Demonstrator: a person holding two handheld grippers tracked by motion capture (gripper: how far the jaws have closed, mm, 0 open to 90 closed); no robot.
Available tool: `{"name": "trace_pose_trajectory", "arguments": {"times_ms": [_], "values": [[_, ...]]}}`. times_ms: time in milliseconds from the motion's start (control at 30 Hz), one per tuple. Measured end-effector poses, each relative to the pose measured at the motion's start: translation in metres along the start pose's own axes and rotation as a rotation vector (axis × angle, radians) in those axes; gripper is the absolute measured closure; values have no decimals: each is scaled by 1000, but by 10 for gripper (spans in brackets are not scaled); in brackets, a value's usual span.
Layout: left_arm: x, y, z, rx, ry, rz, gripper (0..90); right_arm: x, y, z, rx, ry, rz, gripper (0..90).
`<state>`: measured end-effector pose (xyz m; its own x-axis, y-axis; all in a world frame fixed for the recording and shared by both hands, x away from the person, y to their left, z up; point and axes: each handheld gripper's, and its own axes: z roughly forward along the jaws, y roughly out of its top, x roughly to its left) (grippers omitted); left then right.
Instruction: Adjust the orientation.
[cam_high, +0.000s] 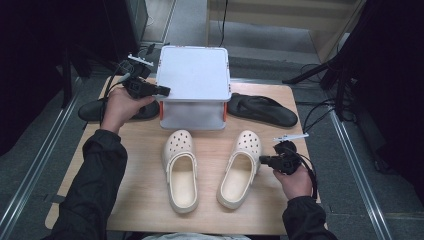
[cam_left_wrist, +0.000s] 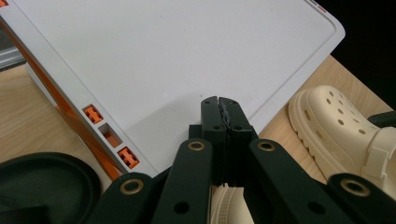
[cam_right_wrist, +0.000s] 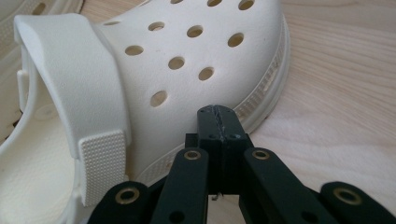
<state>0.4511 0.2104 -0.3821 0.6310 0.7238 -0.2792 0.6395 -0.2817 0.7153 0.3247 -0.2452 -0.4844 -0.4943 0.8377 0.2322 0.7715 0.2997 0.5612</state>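
Two hand-held tongs work over a wooden surface (cam_high: 150, 200). The left tongs (cam_high: 162, 91) have their jaws pressed fully together, holding nothing, tips at the left edge of a white storage box lid (cam_high: 194, 72) with orange clips. The right tongs (cam_high: 262, 160) are likewise closed and empty, tips just beside the right cream clog (cam_high: 240, 170). A second cream clog (cam_high: 181, 170) lies to its left. Black sandals (cam_high: 262, 109) flank the box. No readable writing appears anywhere. The right gripper view shows the clog's ventilation holes and ribbed strap (cam_right_wrist: 100, 158) close up.
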Motion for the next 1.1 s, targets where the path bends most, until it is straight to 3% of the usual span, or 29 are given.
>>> {"name": "trace_pose_trajectory", "arguments": {"times_ms": [433, 633, 933, 1100], "values": [[0, 0, 0, 0, -2, 2, 900, 26, 28, 29, 3, 45, -53, 900], [0, 0, 0, -2, -2, -1, 900, 38, 34, 39, -7, 50, -47, 900], [0, 0, 0, 0, 0, 3, 900, 52, 40, 50, -29, 50, -40, 900], [1, 0, 0, -2, -1, 2, 900, 55, 38, 46, -37, 38, -54, 900]]}}
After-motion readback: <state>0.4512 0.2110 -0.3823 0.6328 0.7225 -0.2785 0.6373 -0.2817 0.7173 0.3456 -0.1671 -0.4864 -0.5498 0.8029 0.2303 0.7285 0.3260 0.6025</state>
